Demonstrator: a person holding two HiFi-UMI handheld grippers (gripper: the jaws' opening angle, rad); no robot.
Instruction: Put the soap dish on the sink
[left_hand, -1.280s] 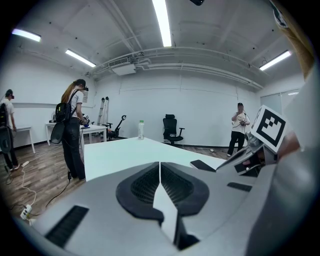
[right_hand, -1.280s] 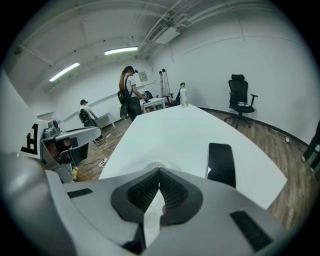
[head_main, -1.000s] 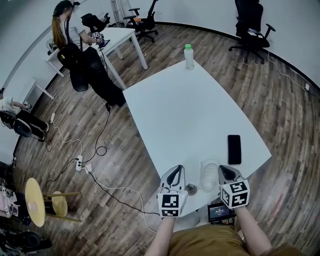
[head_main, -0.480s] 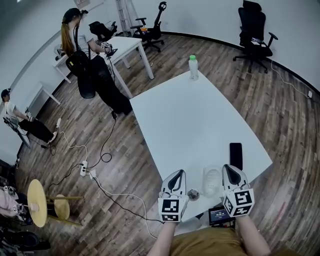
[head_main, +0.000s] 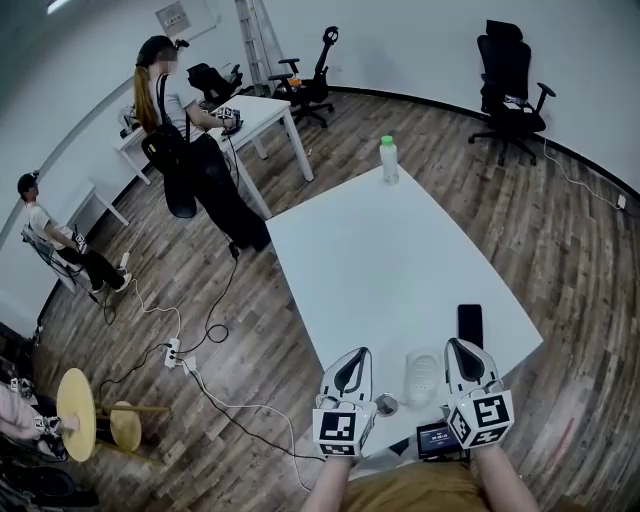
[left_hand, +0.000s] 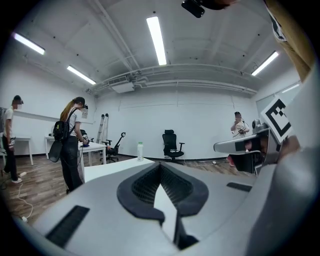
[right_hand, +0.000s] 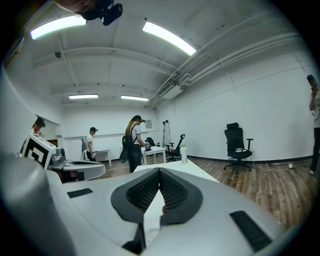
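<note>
A pale translucent soap dish (head_main: 422, 377) lies on the white table (head_main: 390, 250) close to its near edge, between my two grippers. My left gripper (head_main: 357, 353) hovers just left of it, jaws shut and empty. My right gripper (head_main: 455, 344) hovers just right of the dish, also shut with nothing in it. In the left gripper view the left gripper (left_hand: 160, 166) points almost level along the table, pads meeting at the tip. The right gripper (right_hand: 160, 171) looks the same in its own view. No sink is in view.
A small round metal piece (head_main: 386, 405) sits left of the dish, a black phone (head_main: 469, 326) beyond it, and a green-capped bottle (head_main: 388, 158) at the far end. A small screen device (head_main: 437, 435) hangs at the near edge. A person (head_main: 190, 150) stands by a desk; cables cross the floor.
Both grippers have risen a little and tipped up toward level. The head view has tilted up, showing more of the room. The soap dish has stayed on the table.
</note>
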